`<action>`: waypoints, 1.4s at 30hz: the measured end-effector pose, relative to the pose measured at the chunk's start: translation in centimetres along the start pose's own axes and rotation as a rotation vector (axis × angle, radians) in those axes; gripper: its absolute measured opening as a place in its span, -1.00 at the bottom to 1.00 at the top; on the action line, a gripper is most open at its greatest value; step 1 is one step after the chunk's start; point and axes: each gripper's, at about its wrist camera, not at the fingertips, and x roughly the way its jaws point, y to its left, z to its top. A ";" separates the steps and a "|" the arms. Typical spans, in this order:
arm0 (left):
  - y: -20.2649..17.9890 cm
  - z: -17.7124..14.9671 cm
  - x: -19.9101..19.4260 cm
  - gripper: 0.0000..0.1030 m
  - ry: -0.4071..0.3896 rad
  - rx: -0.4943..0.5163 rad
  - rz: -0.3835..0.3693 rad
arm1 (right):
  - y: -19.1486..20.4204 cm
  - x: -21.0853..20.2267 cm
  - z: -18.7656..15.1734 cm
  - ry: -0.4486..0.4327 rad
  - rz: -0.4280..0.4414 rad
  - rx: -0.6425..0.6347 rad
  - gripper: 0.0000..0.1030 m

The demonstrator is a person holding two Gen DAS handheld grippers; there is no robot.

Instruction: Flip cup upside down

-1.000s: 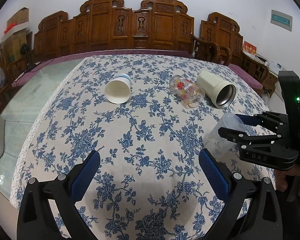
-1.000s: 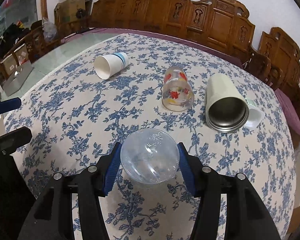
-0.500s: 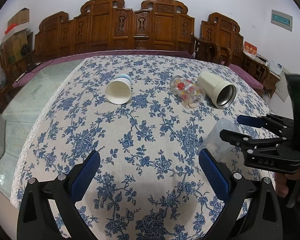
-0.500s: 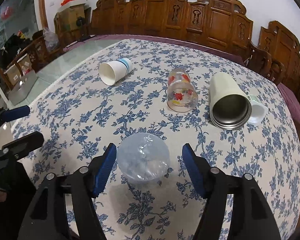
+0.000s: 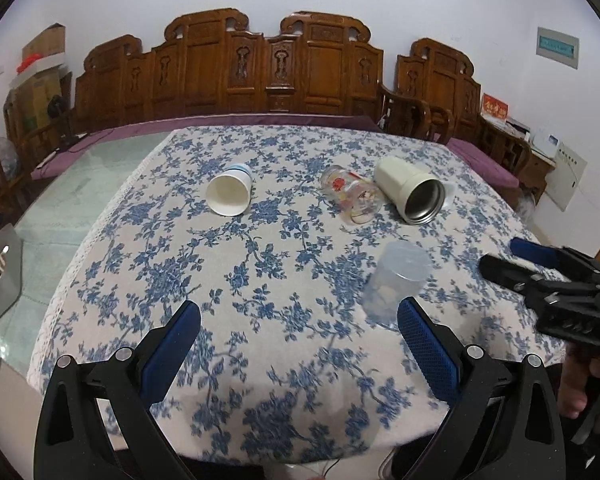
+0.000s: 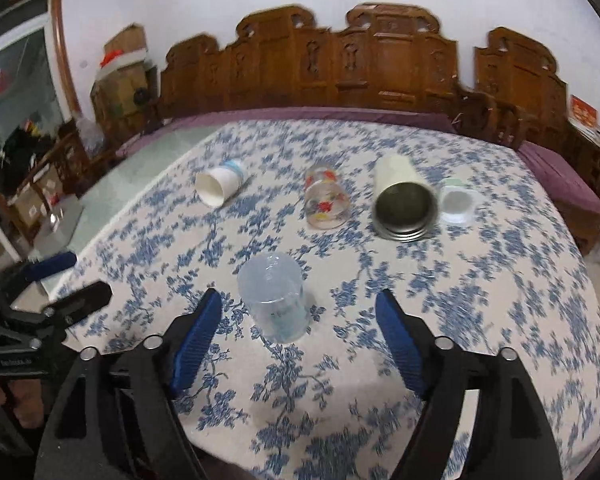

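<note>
A clear plastic cup (image 6: 274, 298) stands bottom-up on the blue-flowered tablecloth (image 6: 480, 280), free of both grippers. It also shows in the left wrist view (image 5: 396, 284). My right gripper (image 6: 300, 336) is open and empty, drawn back just behind the cup; it shows at the right edge of the left wrist view (image 5: 540, 268). My left gripper (image 5: 298, 344) is open and empty near the table's front edge, left of the cup.
Further back lie a white paper cup (image 5: 229, 194), a printed glass (image 5: 352, 198) and a cream steel tumbler (image 5: 412, 194), all on their sides. A small white lid (image 6: 456, 204) sits beside the tumbler. Carved wooden chairs line the far side.
My right gripper has opened, let go of the clear cup and pulled back and up. The cup now stands alone on the cloth. The left gripper has risen slightly.
</note>
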 end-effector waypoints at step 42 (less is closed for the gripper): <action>-5.3 0.3 -12.1 0.84 -0.183 0.062 0.043 | -0.1 -15.7 -2.1 -0.287 -0.097 0.045 0.95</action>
